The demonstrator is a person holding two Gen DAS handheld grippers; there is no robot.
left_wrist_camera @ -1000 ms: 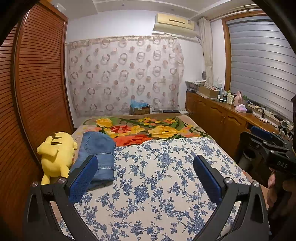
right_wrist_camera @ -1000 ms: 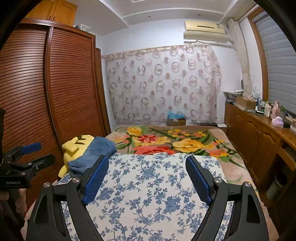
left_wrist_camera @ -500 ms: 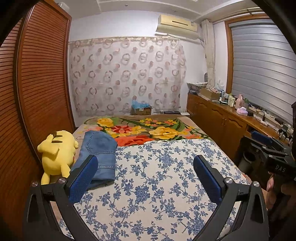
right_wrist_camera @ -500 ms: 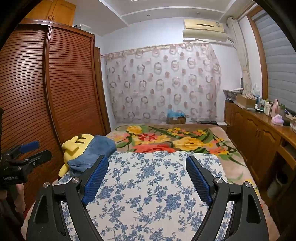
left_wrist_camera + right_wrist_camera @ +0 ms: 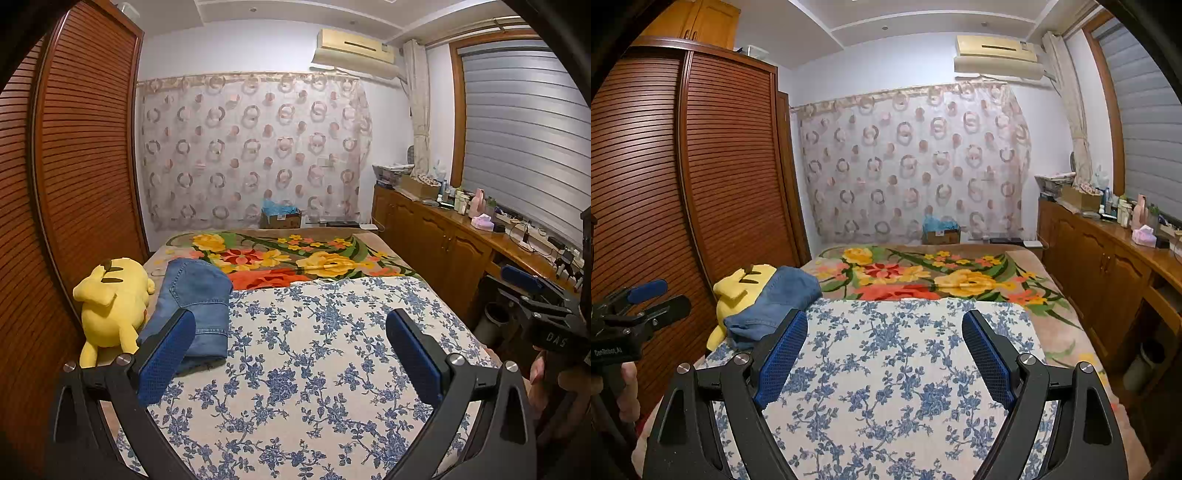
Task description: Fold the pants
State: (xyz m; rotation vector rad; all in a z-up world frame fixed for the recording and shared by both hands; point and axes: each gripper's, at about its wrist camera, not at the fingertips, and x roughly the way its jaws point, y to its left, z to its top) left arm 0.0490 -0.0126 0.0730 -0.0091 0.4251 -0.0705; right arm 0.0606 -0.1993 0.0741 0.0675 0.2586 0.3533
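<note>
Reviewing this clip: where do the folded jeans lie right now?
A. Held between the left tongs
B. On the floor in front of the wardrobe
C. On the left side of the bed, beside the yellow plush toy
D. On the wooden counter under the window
C. The folded jeans lie on the bed's left side, right next to the yellow plush toy, while the left tongs and right tongs stand open and empty above the floral quilt.

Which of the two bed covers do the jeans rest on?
The blue-and-white flowered cotton cover nearer the camera; the folded blue denim jeans overlap its left edge. The brown blanket with big yellow and red flowers lies farther back.
</note>
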